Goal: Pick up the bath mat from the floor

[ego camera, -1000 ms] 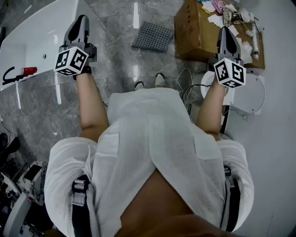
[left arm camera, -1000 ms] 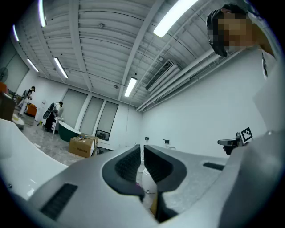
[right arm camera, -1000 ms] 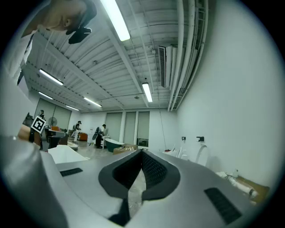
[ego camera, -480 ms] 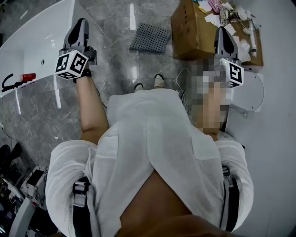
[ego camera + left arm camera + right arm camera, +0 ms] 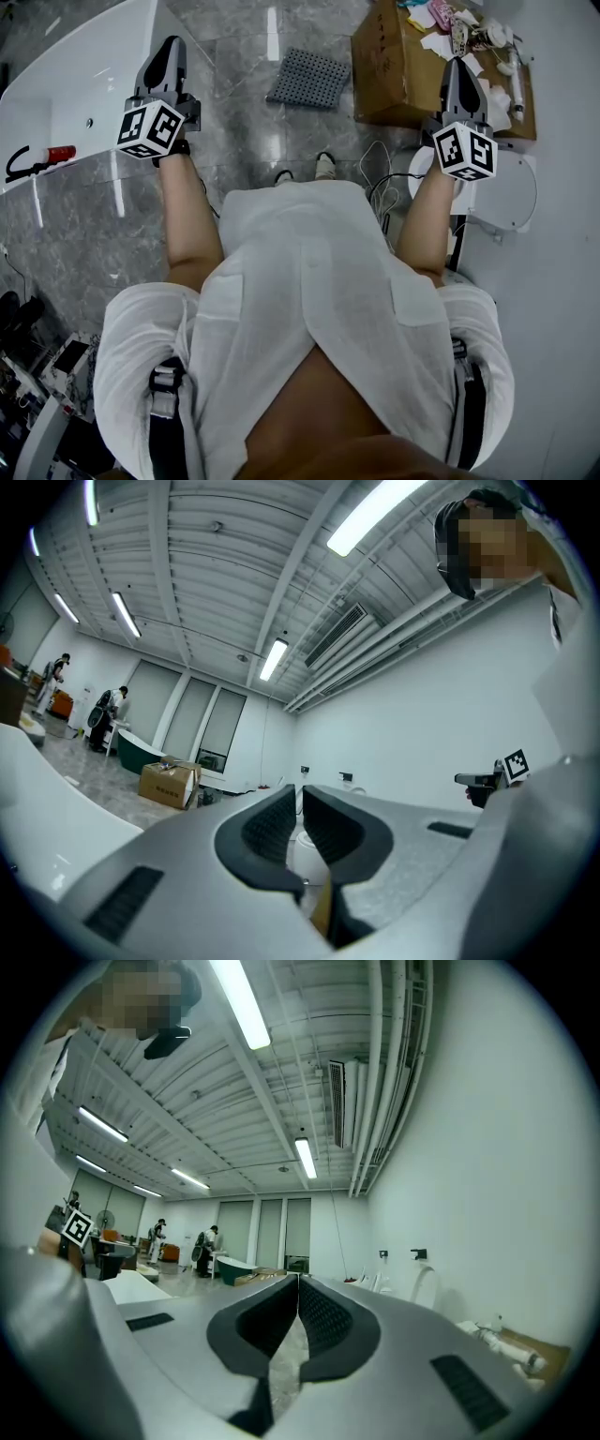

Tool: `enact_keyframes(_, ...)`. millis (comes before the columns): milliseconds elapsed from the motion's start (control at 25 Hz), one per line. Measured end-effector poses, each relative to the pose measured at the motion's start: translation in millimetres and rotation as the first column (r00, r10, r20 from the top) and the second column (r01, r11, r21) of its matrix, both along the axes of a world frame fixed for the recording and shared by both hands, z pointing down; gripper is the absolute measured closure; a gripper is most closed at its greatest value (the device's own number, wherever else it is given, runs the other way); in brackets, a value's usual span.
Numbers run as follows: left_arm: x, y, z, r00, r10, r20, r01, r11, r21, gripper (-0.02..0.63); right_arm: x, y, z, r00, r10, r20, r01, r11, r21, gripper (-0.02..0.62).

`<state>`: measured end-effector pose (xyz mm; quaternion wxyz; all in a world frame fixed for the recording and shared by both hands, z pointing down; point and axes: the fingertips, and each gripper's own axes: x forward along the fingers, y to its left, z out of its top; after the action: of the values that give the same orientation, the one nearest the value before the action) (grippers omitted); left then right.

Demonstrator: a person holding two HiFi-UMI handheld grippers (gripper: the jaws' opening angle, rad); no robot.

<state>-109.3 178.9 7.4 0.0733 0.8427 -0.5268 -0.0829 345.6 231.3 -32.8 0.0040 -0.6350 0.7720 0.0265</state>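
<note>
Left gripper (image 5: pixel 172 43) and right gripper (image 5: pixel 452 65) fingers closed, empty. I'd crouch, open them, pinch the bath mat (image 5: pixel 309 75) by its near edge.

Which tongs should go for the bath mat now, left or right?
Left, probably. Bare floor lies between the left tongs and the bath mat; the cardboard box stands between the right tongs and it.

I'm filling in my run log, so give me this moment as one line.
stage: pre-pickup | bath mat: on floor ahead, untouched | left gripper: shut, empty, level | right gripper: shut, empty, level
</note>
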Motion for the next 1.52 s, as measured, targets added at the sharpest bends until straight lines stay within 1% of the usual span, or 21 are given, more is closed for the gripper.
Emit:
enact_keyframes(240,4.2,-3.4,-0.3,1.0,0.002,-0.001,-0.002,1.0,-0.004,0.575,3.5,-3.4,4.0,1.0,0.005,0.01,-0.005,1.0,-0.005,0.568)
enact_keyframes(400,16.4,-11.9,4.1,1.0,0.013,-0.01,-0.013,1.0,-0.013,0.575,12.8,-9.7,9.8,1.0,0.013,0.01,-0.013,1.0,-0.012,0.568)
enact_keyframes(520,31.7,-23.8,8.1,1.0,0.03,0.0,-0.03,0.999,-0.022,0.574,25.0,-18.8,13.6,1.0,0.016,0.017,-0.016,1.0,-0.015,0.568)
enact_keyframes(680,57.6,-52.7,11.4,0.999,0.048,-0.011,-0.048,0.998,-0.033,0.574,47.6,-41.6,21.5,1.0,0.019,0.018,-0.018,0.999,-0.03,0.568)
enact_keyframes(1080,122.1,-121.7,18.0,0.996,0.088,0.022,-0.087,0.995,-0.05,0.574,107.1,-97.8,34.8,0.999,0.035,0.033,-0.033,0.998,-0.045,0.568)
enact_keyframes(1320,156.1,-140.2,13.9,0.993,0.115,0.034,-0.114,0.992,-0.048,0.575,127.4,-117.1,38.3,0.999,0.026,0.046,-0.024,0.999,-0.046,0.568)
enact_keyframes(1520,169.6,-144.3,12.4,0.991,0.123,0.049,-0.121,0.992,-0.047,0.574,133.1,-133.3,36.4,0.999,0.01,0.052,-0.009,0.999,-0.032,0.568)
